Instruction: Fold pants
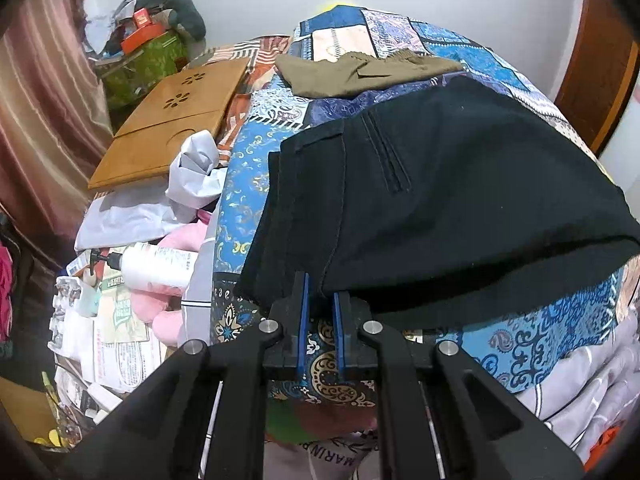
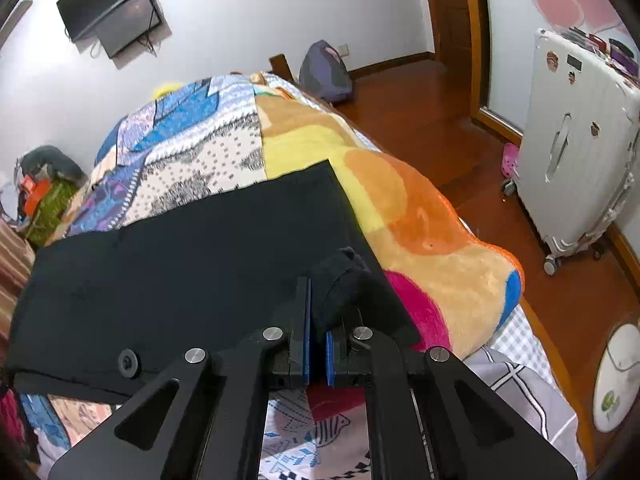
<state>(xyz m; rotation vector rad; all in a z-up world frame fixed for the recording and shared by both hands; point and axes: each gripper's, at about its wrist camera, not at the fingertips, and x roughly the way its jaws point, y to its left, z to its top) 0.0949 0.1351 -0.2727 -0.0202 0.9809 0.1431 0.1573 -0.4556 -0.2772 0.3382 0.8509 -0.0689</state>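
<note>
Black pants [image 1: 440, 200] lie spread on the patterned bedspread [image 1: 260, 184]. My left gripper [image 1: 320, 300] is at their near edge, by the waistband and back pocket, its blue-padded jaws closed on the cloth edge. In the right wrist view the pants [image 2: 192, 264] stretch leftward over the bed. My right gripper [image 2: 318, 312] is shut on a bunched fold of the black cloth [image 2: 344, 276] at the pants' near right corner. A button shows on the near edge.
Folded olive pants [image 1: 360, 72] lie further up the bed. A wooden lap tray [image 1: 176, 120], white bags, a lotion bottle [image 1: 156, 268] and clutter sit left of the bed. A colourful fleece blanket [image 2: 400, 208], white suitcase [image 2: 580, 152] and wooden floor are to the right.
</note>
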